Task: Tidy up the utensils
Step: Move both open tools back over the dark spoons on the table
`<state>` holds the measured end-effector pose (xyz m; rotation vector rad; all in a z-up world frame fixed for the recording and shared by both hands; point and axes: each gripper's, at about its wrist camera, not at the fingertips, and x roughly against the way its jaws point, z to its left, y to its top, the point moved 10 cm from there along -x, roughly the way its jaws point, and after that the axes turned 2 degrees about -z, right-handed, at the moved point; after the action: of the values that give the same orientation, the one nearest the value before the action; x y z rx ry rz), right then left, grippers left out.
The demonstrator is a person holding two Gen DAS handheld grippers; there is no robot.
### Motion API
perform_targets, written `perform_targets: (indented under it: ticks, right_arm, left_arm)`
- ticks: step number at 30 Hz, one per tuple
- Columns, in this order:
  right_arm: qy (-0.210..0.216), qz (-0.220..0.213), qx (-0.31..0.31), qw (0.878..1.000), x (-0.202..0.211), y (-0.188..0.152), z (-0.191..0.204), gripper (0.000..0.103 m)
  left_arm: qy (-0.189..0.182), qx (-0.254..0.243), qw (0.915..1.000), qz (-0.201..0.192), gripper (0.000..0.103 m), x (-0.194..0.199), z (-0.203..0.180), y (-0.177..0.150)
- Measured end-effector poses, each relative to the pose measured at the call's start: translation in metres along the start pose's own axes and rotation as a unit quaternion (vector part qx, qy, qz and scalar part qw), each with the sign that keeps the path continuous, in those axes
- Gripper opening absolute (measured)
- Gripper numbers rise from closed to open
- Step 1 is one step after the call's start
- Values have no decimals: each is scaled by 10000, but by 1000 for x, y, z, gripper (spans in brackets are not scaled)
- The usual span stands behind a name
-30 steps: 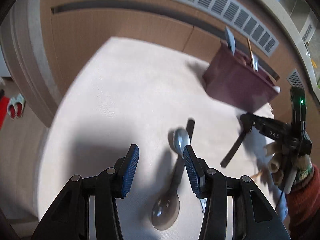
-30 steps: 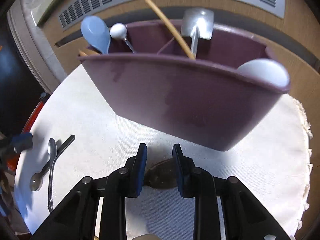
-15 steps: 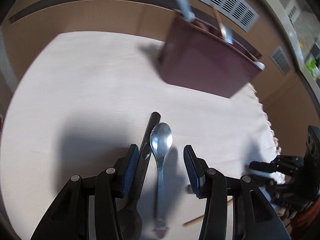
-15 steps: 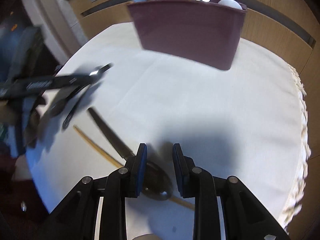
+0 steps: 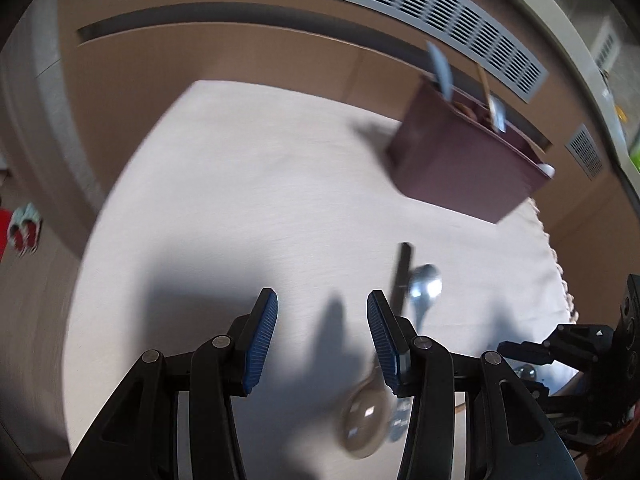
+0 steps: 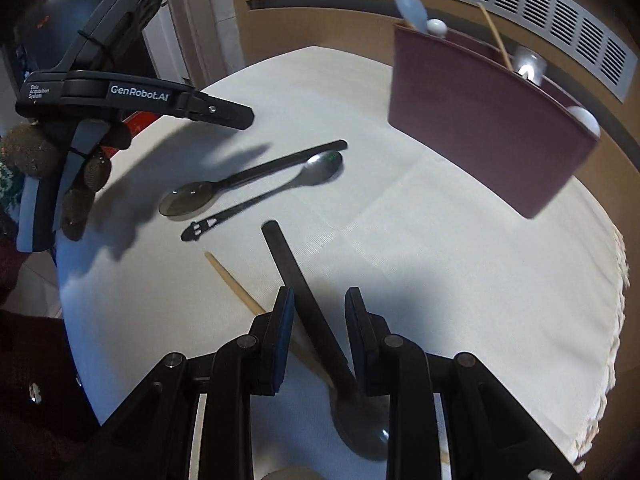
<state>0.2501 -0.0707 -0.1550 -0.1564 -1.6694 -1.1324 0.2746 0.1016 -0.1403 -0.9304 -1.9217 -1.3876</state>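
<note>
- The left gripper (image 5: 322, 334) hangs above the round white-clothed tabletop (image 5: 248, 200) with its blue-padded jaws spread wide and nothing between them.
- Just to the right of its right finger lie a translucent smoky plastic spoon with a black handle (image 5: 366, 420) and a shiny metal spoon (image 5: 425, 286), side by side; that view is blurred.
- The right gripper (image 6: 319, 320) is partly open, its jaws straddling the handle of a dark plastic spoon (image 6: 308, 300) lying on the cloth. Whether the pads touch the handle cannot be told.
- A light wooden chopstick (image 6: 236, 286) runs under that dark spoon, crossing beneath the right gripper's left finger.
- The maroon plastic utensil caddy (image 6: 488, 128) stands at the far right side of the tabletop, already holding a pale blue spoon (image 6: 410, 8), a wooden stick (image 6: 494, 34) and other utensils.
</note>
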Motion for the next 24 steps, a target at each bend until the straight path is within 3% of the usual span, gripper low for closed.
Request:
perform_targets:
  ticks: [6,10,14,18,24]
  right_arm:
    - [-98,173,75,9998,-18,6,2,23]
    - [-484,135,-215,9985,-8,-7,-31,23]
    - [-681,93,-790,9945,0,-16,-67,23]
    - [-649,5,-1190,9908,9,-30,-86,23]
    - [-706,-119,-1270,9893,16,-40,-81,25]
  left_arm:
    - [-192,-183,9996,111,48,5,-5,-18]
    - [-327,-491,9980,232,48,3,-23,-37]
    - [-382,-839,9957,10,48,13,-40,-55]
    - [-126,-1042,9943,-167,48,17,-42,-69]
    - [151,-886,9955,-286,48,10,-36,-73]
